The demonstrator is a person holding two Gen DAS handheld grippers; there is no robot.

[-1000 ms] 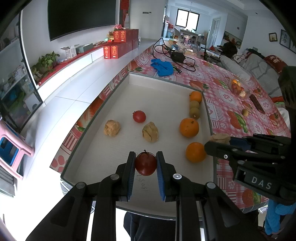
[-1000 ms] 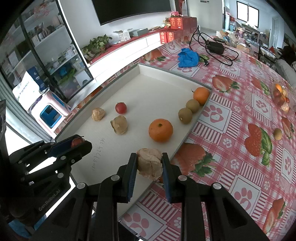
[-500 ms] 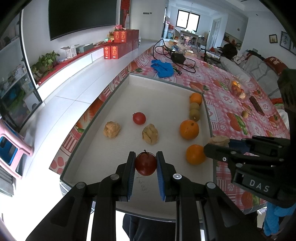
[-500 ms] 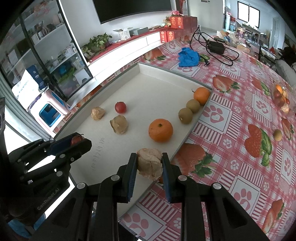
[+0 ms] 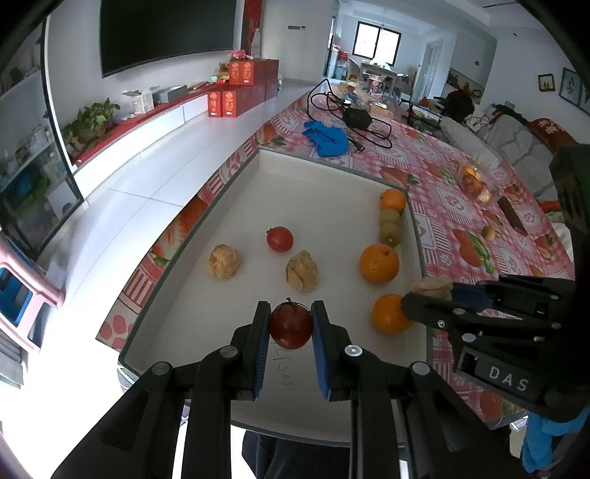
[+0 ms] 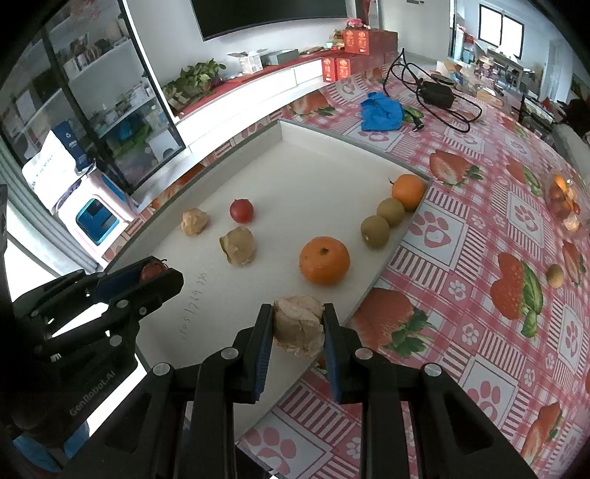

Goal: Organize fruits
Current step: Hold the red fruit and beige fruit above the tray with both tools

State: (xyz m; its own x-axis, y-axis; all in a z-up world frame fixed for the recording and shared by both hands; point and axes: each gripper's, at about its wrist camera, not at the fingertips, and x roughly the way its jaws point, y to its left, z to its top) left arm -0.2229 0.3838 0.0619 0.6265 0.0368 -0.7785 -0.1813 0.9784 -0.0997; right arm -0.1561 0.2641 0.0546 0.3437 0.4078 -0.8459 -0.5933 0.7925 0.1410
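Two tan papery husked fruits (image 5: 224, 261) (image 5: 301, 272) and a small red round fruit (image 5: 280, 239) are sitting mid-tray; a large orange (image 5: 379, 262) is lying at 3 o'clock of them, w/ two brown kiwis (image 5: 390, 227) and a small orange (image 5: 393, 200) lining the right wall toward 1 o'clock. Another orange (image 5: 389, 313) is sitting just beside the right gripper (image 6: 298, 324).

The shallow white tray (image 5: 317, 177) is resting on a red-checked strawberry-print tablecloth (image 6: 479, 228); a blue cloth (image 5: 326, 137) and black cable (image 5: 350, 110) are lying beyond at 12. A dark TV (image 5: 166, 33) is hanging on the wall.

The left gripper (image 5: 290, 324) is clamping a dark red round fruit (image 5: 290, 326) over the tray's near end. The right gripper is pinching a tan husked fruit (image 6: 298, 326) over the tray's right edge.
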